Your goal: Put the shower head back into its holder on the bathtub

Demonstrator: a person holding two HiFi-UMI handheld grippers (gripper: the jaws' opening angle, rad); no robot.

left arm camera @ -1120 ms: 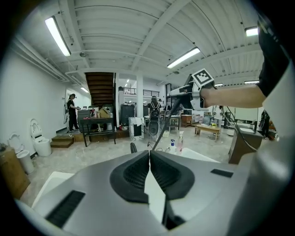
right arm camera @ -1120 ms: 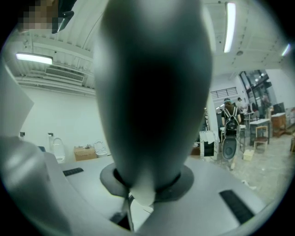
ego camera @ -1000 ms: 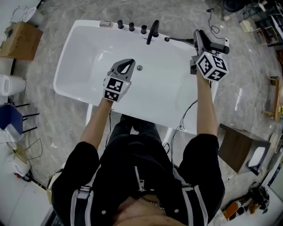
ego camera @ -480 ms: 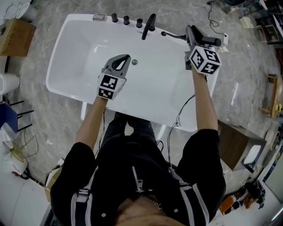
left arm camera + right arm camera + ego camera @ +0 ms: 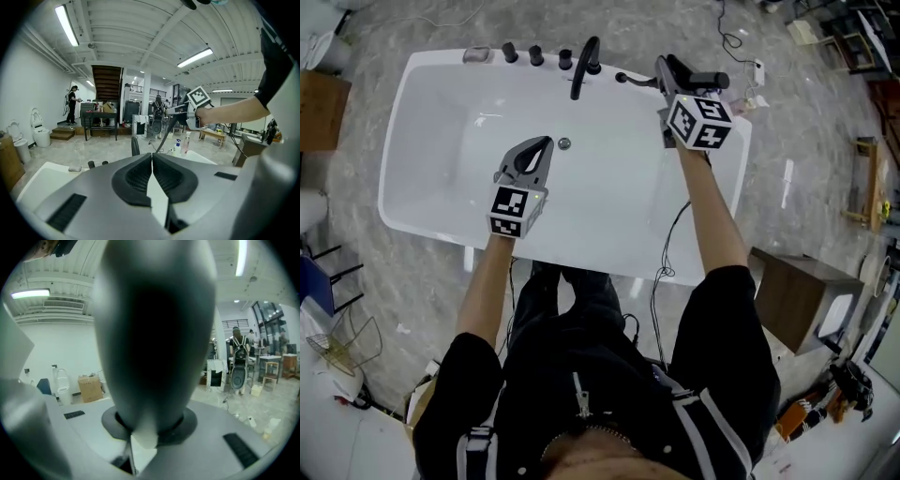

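The white bathtub [image 5: 431, 202] lies below me. My right gripper [image 5: 667, 67] hangs over its far right rim, shut on the slim dark shower head [image 5: 639, 79], whose end sticks out left toward the black faucet [image 5: 584, 64]. In the right gripper view the shower head [image 5: 150, 329] fills the space between the jaws as a dark blur. My left gripper [image 5: 544, 142] hovers over the tub's middle, near the drain [image 5: 564, 143], shut and empty. The left gripper view shows its own jaws pressed together, and the right gripper [image 5: 185, 111] with the hose [image 5: 164, 136] hanging down. I cannot pick out the holder.
Three black knobs [image 5: 536, 56] line the far rim left of the faucet. A cable [image 5: 667, 251] hangs from the right arm over the near rim. A wooden box [image 5: 797, 300] stands right, a cardboard box [image 5: 317, 105] left. A person [image 5: 72, 101] stands far back.
Both grippers have sunk toward the tub, the right one more, still holding the shower head. The whole scene has slid left in the head view.
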